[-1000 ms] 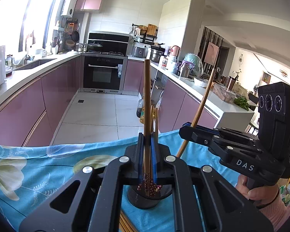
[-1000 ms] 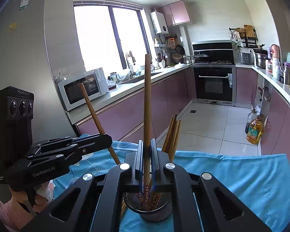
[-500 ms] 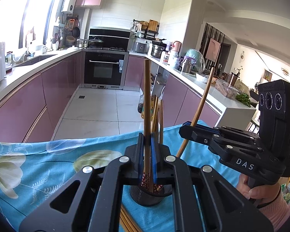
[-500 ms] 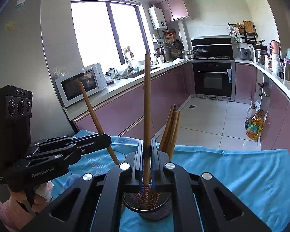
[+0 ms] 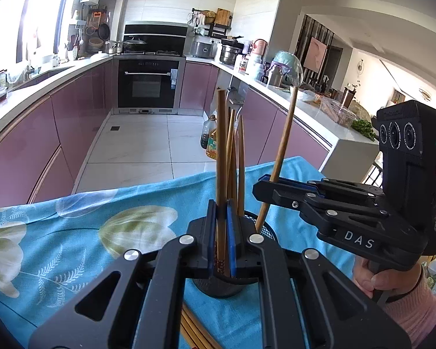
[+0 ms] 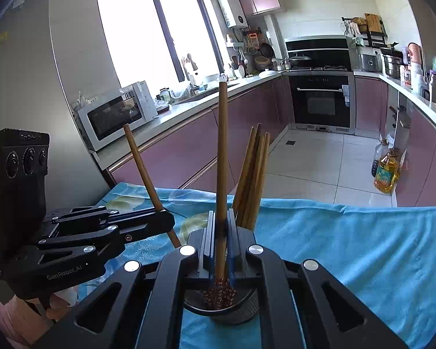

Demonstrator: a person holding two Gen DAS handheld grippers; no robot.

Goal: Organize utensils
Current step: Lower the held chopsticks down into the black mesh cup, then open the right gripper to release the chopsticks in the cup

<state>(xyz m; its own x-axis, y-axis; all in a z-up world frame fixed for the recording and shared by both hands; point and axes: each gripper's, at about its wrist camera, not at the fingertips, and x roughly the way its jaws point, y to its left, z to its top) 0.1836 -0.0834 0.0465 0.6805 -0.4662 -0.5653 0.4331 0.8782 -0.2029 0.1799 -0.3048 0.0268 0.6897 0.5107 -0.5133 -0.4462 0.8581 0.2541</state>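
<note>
Landmark: the black mesh holder point(image 6: 222, 309) standing on the blue flowered cloth point(image 5: 72, 238) over the counter; all places below are given from it.
Left gripper point(image 5: 221, 232): just over the holder's left rim, fingers point(image 5: 211, 232) pinching one brown chopstick point(image 5: 221, 157).
Left chopstick, axis: long axis near upright, patterned end down inside the holder, plain end up; seen from the right wrist it leans up and to the left point(image 6: 144, 171).
Chopsticks already in the holder point(image 6: 254, 174): a small bundle standing at its far side, fanned slightly to the right, tips up.
Right gripper point(image 6: 221, 241): directly above the holder's mouth, fingers point(image 6: 209, 241) pressed onto a second chopstick point(image 6: 222, 151).
Right chopstick, axis: upright, patterned end just inside the mouth.
Loose chopsticks point(image 5: 193, 328): flat on the cloth just in front of the holder's base.
Change from a second ago: both grippers have come down; each held chopstick reaches deeper into the holder, and the standing bundle now shows plainly behind the fingers.
Hands: a pink sleeve point(image 5: 415, 311) behind the right gripper's handle.
</note>
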